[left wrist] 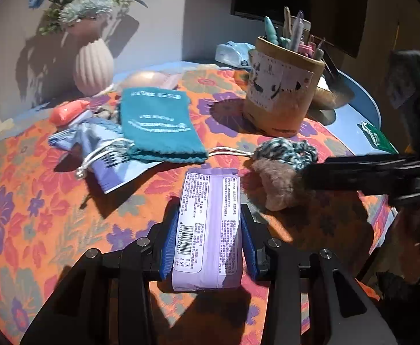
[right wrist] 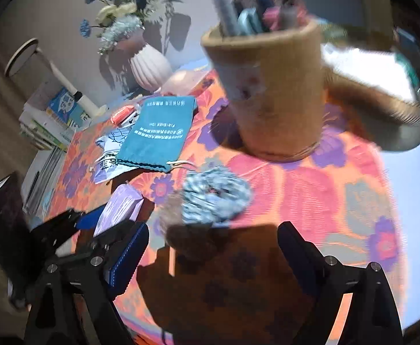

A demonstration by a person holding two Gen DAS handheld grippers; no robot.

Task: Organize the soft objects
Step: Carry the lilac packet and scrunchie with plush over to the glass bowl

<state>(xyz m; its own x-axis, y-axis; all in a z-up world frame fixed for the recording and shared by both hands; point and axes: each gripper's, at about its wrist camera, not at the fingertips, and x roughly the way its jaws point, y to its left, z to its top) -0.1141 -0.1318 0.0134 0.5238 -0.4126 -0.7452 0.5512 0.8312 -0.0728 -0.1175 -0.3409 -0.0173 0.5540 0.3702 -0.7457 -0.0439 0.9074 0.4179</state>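
My left gripper (left wrist: 208, 224) is shut on a purple tissue pack (left wrist: 210, 224), held just above the flowered cloth; the pack also shows in the right wrist view (right wrist: 120, 210). A teal drawstring pouch (left wrist: 158, 123) lies ahead, also seen in the right wrist view (right wrist: 158, 132). A blue-white scrunchie (left wrist: 287, 149) and a brown fuzzy scrunchie (left wrist: 276, 184) lie to the right. My right gripper (right wrist: 212, 238) is open, its fingers straddling the space just before both scrunchies (right wrist: 215, 198); its arm enters the left wrist view (left wrist: 376, 175).
A brown pen holder (left wrist: 281, 92) full of pens stands at the back right. A ribbed white vase (left wrist: 93, 66) with flowers stands at the back left. A crumpled blue-purple packet (left wrist: 100, 149) and an orange item (left wrist: 66, 112) lie left of the pouch.
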